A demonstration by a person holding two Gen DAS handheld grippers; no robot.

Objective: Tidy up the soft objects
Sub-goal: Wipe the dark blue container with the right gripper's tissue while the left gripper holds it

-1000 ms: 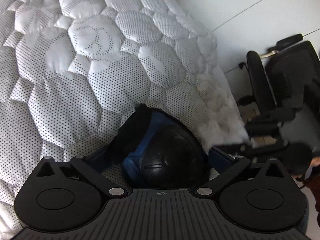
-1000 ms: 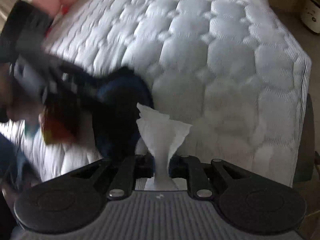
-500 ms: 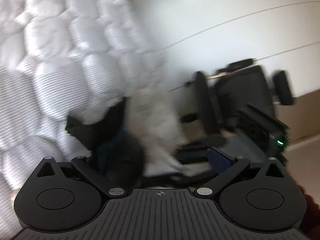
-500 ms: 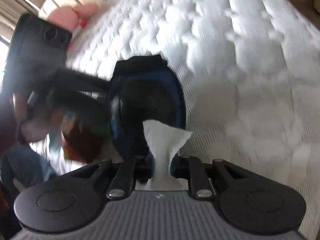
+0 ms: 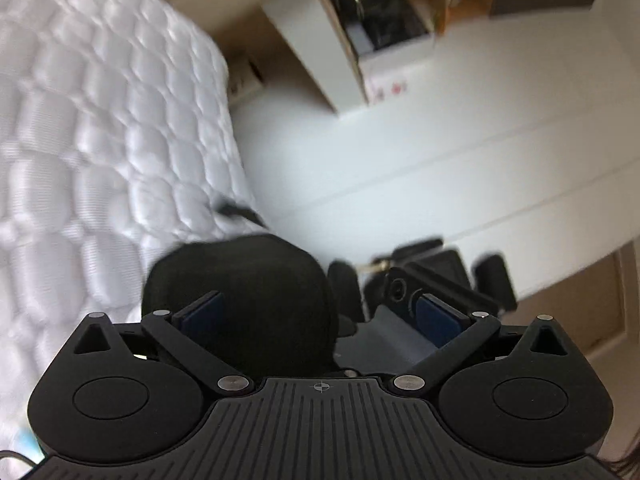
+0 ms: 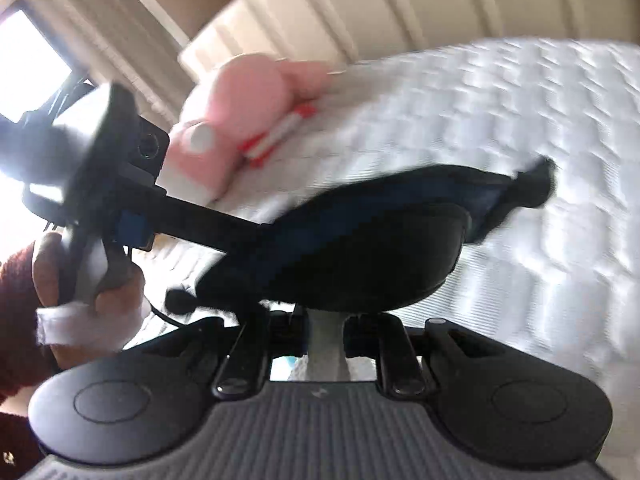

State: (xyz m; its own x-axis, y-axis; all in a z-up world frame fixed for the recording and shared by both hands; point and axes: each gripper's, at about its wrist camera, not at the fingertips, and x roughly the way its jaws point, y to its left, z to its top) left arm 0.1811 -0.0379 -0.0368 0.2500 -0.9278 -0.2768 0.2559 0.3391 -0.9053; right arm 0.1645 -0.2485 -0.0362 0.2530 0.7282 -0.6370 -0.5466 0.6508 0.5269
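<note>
A soft black and dark-blue object (image 5: 248,280) hangs in the air above the white quilted bed (image 5: 80,140). My left gripper (image 5: 318,297) stands wide open. The dark object drapes over its left finger, and a gap separates it from the right pad (image 5: 436,316). In the right wrist view one left-gripper finger (image 6: 200,222) reaches into the dark object (image 6: 360,248) from the left. My right gripper (image 6: 325,322) is shut on a strip of white fabric (image 6: 325,340) that runs up under the dark object. Blur hides how the fabric joins it.
A pink plush toy (image 6: 248,96) lies on the bed (image 6: 520,120) near the padded headboard (image 6: 400,8). A hand (image 6: 100,280) in a dark red sleeve holds the left gripper. Beyond the bed's edge are pale floor, a black office chair (image 5: 440,272) and an open cardboard box (image 5: 360,40).
Both grippers have risen and swung, lifting the dark object off the quilt. The left view has turned from the quilt towards the floor and chair. The right gripper keeps its hold on the white fabric.
</note>
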